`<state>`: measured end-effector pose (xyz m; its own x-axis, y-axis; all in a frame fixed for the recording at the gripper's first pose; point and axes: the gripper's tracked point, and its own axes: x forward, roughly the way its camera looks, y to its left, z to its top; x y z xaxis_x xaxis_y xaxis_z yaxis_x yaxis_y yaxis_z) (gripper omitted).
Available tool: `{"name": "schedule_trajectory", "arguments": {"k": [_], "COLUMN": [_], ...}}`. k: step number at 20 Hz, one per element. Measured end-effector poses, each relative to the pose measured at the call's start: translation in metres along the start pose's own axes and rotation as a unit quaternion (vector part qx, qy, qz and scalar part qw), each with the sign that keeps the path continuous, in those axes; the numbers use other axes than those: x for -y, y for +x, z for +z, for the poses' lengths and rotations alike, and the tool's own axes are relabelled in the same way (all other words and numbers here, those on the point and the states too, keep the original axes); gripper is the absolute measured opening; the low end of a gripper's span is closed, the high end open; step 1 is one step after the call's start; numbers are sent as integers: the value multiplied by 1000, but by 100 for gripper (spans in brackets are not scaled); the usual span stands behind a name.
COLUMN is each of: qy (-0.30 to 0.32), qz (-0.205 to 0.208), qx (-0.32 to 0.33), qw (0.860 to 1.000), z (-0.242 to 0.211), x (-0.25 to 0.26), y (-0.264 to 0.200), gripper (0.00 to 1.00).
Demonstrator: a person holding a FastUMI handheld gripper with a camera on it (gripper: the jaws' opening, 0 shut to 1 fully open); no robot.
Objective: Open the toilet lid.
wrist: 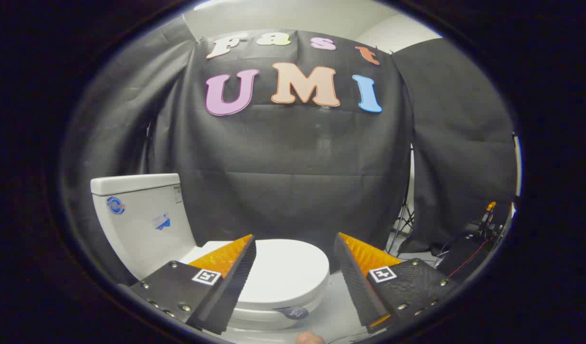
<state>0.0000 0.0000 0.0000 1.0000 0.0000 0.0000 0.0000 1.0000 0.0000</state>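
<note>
A white toilet lid (285, 267) lay flat and closed on its bowl, with the cistern (140, 220) rising at its rear. The gripper (295, 248) hovered above and before the lid, its fingers spread wide and holding nothing, the lid's front part showing between them. To lift well, it would likely need to drop to the lid's front rim, hook a finger beneath, and swing it toward the cistern.

Round blue logo and small sticker on the toilet tank (140, 215), too small to read, square coded markers on the claw (295, 246) fingers
</note>
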Motion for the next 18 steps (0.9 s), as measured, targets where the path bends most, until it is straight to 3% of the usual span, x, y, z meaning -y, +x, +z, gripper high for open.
{"name": "schedule_trajectory", "arguments": {"k": [18], "qy": [-18], "qz": [2], "qx": [7], "qw": [1000], "z": [-3], "x": [-11], "y": [1], "gripper": [97]}}
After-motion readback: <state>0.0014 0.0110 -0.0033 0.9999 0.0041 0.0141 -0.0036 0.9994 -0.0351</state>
